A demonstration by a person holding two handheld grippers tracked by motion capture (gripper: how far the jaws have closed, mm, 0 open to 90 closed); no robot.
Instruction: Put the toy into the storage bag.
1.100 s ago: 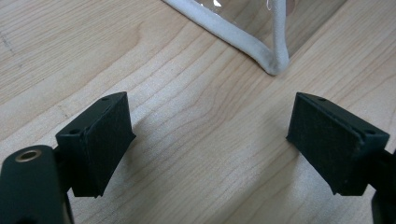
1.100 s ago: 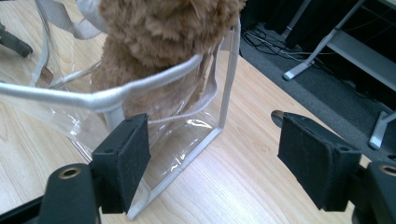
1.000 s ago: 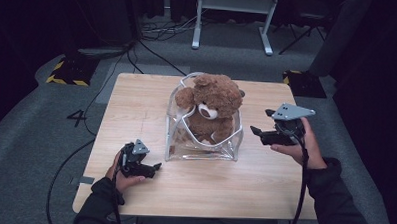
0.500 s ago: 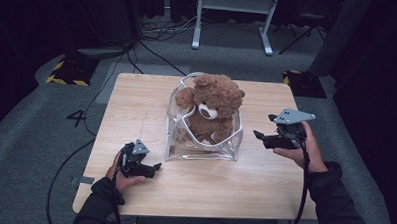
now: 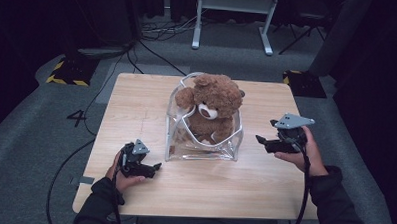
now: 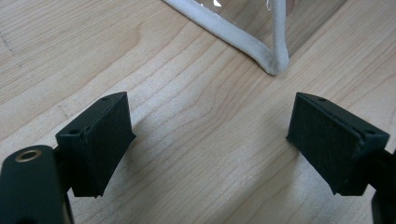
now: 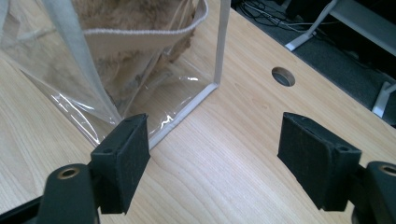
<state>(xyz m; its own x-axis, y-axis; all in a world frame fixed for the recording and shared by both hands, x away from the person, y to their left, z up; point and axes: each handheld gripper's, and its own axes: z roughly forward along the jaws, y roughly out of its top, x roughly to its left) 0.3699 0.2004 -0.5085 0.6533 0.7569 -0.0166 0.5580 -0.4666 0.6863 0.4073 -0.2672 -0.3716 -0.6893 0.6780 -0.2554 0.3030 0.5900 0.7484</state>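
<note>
We are seeing a brown teddy bear (image 5: 212, 108) sitting upright inside a clear plastic bag (image 5: 201, 142) with white piping, mid-table on the wooden table (image 5: 234, 183). We are holding the left gripper (image 5: 152, 168) low at the front left of the table, near the bag's front left corner but apart from it; its jaws are standing wide open with nothing between them. In the left gripper view, only bare wood is lying between the two black pads (image 6: 100, 140), and the bag's white-edged corner (image 6: 275, 65) is sitting ahead of the jaws, closer to the right-hand pad, not touching either. We are holding the right gripper (image 5: 265, 143) to the right of the bag, jaws pointing toward it, also wide open and gripping nothing. In the right gripper view, the bag (image 7: 140, 70) with brown fur showing through is sitting ahead and to the left; its bottom edge is running just behind the left-hand pad (image 7: 126, 161), contact we cannot tell. A cable hole (image 7: 283, 76) is showing in the tabletop beyond.
</note>
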